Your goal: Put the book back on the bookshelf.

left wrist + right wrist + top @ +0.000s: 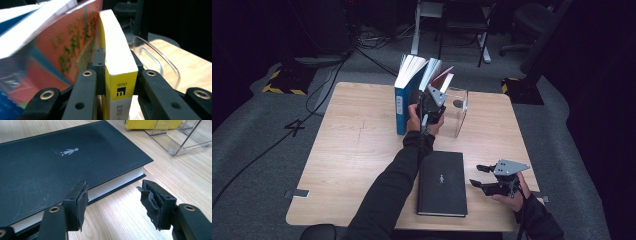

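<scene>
Black sleeves (387, 195); black hand-held gripper (492, 176) with brass screws, grey plate.

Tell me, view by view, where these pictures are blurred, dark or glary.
High view: the wooden table is lit, the room behind it nearly black. Left gripper view: the red book cover is smeared, the yellow-spined book sharper. Right gripper view: crisp, with sheen on the black book.

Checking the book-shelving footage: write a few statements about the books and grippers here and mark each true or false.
1. The left gripper is closed on the yellow-spined book. True.
2. The black book stands upright in the clear holder. False: it lies flat on the table.
3. The right gripper grips the black book. False: its jaws are open beside it.
4. A blue book stands upright on the table. True.
</scene>
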`<state>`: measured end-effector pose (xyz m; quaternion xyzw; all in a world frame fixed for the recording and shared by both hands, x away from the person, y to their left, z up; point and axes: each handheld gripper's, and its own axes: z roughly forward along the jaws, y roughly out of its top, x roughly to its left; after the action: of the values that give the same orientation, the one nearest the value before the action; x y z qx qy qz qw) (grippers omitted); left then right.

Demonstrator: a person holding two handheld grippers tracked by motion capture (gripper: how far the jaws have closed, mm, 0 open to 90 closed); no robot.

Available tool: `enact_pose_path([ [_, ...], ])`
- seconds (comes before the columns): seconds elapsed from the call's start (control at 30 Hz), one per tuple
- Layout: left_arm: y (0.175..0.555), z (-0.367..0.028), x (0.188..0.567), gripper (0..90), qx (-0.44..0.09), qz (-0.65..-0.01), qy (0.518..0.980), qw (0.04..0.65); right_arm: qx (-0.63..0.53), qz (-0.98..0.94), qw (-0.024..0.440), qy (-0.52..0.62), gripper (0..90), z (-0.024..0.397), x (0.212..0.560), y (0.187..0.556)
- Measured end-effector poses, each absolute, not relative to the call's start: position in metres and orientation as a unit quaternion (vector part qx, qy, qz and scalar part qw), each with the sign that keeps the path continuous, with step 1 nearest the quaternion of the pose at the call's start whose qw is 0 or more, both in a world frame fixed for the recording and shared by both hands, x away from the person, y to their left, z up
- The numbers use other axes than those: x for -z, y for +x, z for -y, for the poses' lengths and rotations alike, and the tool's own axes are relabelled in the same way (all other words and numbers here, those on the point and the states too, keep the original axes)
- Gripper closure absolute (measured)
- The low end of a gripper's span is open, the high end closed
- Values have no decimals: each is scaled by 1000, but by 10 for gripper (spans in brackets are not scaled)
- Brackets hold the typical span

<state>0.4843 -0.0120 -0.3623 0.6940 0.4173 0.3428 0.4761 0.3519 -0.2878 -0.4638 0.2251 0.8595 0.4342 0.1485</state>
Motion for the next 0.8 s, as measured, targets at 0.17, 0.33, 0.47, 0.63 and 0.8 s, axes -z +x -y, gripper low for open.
enact_pose_path([
  [0.17,485,6,362,755,-356,-417,672,499,-436,-859,146,224,398,288,464,352],
  [0.33,488,11,356,754,-368,-402,661,516,-437,-860,143,223,400,287,465,352],
  [0.47,494,18,362,753,-367,-406,656,520,-437,-861,143,219,400,286,464,351],
  [0.63,495,18,372,748,-349,-418,649,532,-436,-861,150,213,398,286,461,347],
  [0.8,493,15,375,735,-336,-417,644,546,-434,-864,151,206,396,283,461,346],
])
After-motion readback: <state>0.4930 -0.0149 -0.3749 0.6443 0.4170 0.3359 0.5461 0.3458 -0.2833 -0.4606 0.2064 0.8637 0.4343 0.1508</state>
